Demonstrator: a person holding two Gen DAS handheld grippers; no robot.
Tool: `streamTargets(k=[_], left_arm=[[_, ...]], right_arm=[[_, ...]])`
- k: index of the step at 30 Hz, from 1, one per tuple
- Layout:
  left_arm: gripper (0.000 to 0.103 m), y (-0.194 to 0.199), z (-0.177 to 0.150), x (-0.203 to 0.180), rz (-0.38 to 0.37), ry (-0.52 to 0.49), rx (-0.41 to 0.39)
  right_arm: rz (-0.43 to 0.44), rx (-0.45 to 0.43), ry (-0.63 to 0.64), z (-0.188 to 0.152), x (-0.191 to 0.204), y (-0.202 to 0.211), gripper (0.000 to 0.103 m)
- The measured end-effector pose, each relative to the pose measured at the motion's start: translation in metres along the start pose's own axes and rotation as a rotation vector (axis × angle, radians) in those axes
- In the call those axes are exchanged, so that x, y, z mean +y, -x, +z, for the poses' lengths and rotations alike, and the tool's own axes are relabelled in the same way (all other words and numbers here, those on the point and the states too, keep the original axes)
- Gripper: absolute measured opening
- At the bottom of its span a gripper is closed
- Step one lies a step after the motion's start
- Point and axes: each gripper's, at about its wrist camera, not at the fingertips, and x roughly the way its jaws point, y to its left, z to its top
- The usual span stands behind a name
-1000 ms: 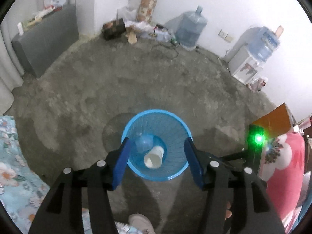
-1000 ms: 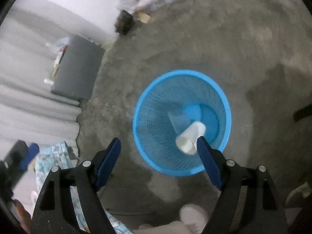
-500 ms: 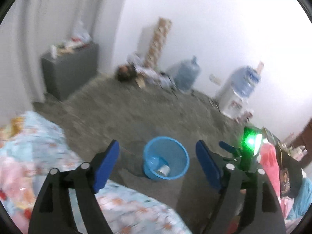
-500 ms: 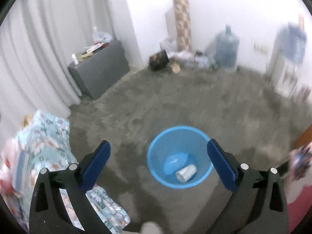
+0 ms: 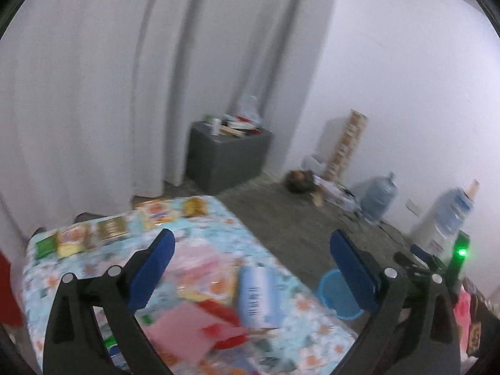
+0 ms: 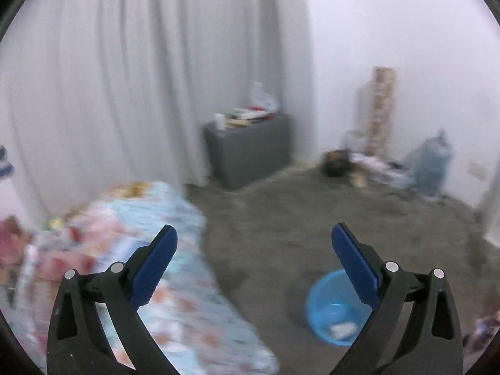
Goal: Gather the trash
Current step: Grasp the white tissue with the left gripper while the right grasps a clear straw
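Left jaws: my left gripper (image 5: 251, 251) is opening out to its widest, blue pads well apart, nothing between them but the view down onto the bed.
Right jaws: my right gripper (image 6: 254, 248) stands spread fully wide and empty, aimed past the bed's corner towards the floor.
Where the trash is: scattered on the flowered bed cover (image 5: 218, 218), and I'm looking at a white and blue bottle (image 5: 257, 293) lying on its side, pink paper (image 5: 181, 328) just beside it, a red scrap (image 5: 225, 332) on the paper's edge, and a row of snack packets (image 5: 109, 229) along the far edge.
Bottle, my guess: light plastic, smooth and round, so it could roll or squirt out of a pinch. I'd take it across the middle of the body, jaws square to its length.
Paper and red scrap, my guess: featherweight and limp. Best pinched at a raised edge or corner, and a flat sheet on soft bedding may be awkward to get under.
Packets, my guess: crinkly, thin, easy to crush. Grab a sealed end. Whether they're full or empty, I can't tell through this blur.
Basket: blue mesh basket (image 6: 336, 307) on the floor beside the bed, upright and open.
Basket contents: something pale lies at the bottom (image 6: 342, 329), too blurred to name, and there's plenty of room left.
Cabinet: grey cabinet (image 6: 250, 151) by the curtain, cluttered on top, well apart from all this.
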Motion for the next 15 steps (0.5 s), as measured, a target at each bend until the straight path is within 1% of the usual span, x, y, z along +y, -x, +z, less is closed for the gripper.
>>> streamTargets(k=[2,4,6,8,10,13,15], left_arm=[[0.097,0.004,-0.005,0.021,0.020,0.034,0.001],[0.097,0.004,-0.011,0.036,0.021,0.059,0.015],[0.097,0.000,-0.016,0.047,0.016,0.071,0.041],[0.097,-0.007,-0.019,0.051,0.011,0.058,0.057],[0.097,-0.012,-0.025,0.049,0.001,-0.015,0.069],[0.097,-0.022,-0.036,0.041,0.035,-0.139,0.077],[0.097,-0.033,-0.045,0.036,0.049,-0.208,0.095]], right_arm=[[0.040,0.005,0.006,0.006,0.011,-0.001,0.095],[0.078,0.016,0.014,0.010,0.021,-0.001,0.095],[0.137,0.050,0.013,0.014,0.033,-0.007,0.095],[0.203,0.094,-0.001,0.018,0.041,-0.013,0.095],[0.284,0.150,-0.020,0.021,0.054,-0.016,0.095],[0.375,0.228,-0.053,0.026,0.077,-0.024,0.095],[0.435,0.280,-0.061,0.030,0.088,-0.032,0.093]])
